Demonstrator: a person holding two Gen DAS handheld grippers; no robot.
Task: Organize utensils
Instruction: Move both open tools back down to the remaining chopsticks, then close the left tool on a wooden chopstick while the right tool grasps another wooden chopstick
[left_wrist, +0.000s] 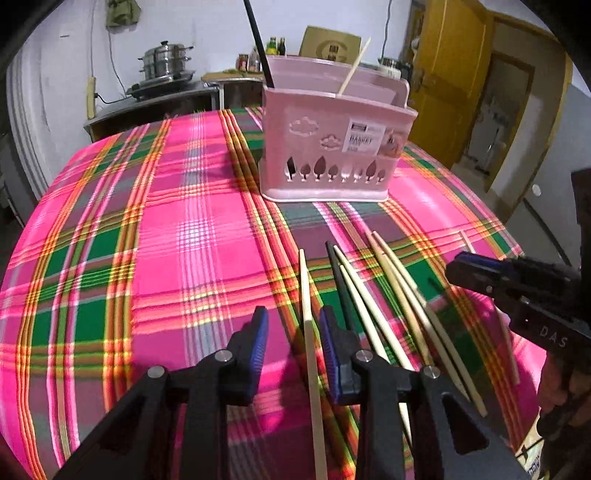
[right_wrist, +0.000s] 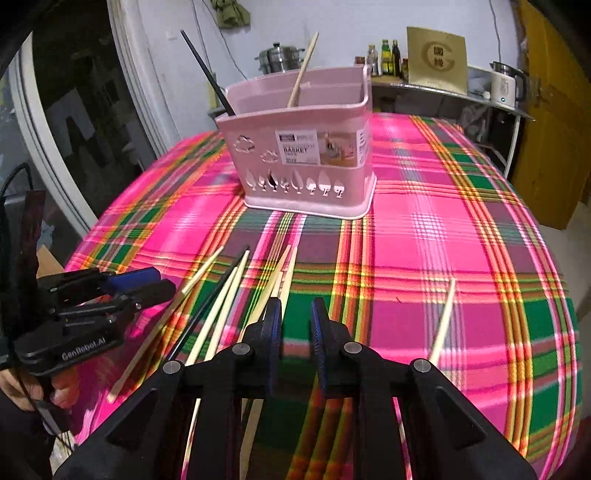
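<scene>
A pink plastic basket (left_wrist: 325, 147) (right_wrist: 303, 166) stands upright on the plaid tablecloth, holding one black chopstick (left_wrist: 258, 44) (right_wrist: 207, 70) and one pale chopstick (left_wrist: 354, 66) (right_wrist: 303, 70). Several pale chopsticks (left_wrist: 397, 295) (right_wrist: 225, 295) and a black one (left_wrist: 340, 280) lie loose in front of it. My left gripper (left_wrist: 293, 314) (right_wrist: 147, 280) hovers open over a single pale chopstick (left_wrist: 305, 295), which lies in its gap near the right finger. My right gripper (right_wrist: 295, 306) (left_wrist: 480, 273) is open and empty above the pile's right side. Another pale chopstick (right_wrist: 443, 321) lies apart at the right.
The table (left_wrist: 92, 240) drops off at its rounded left and right edges. Behind it are a steel steamer pot (left_wrist: 166, 62), a counter with bottles (right_wrist: 386, 55), a cardboard box (right_wrist: 437, 59), a kettle (right_wrist: 504, 85) and a yellow door (left_wrist: 450, 74). A hand (right_wrist: 22, 391) holds the left gripper.
</scene>
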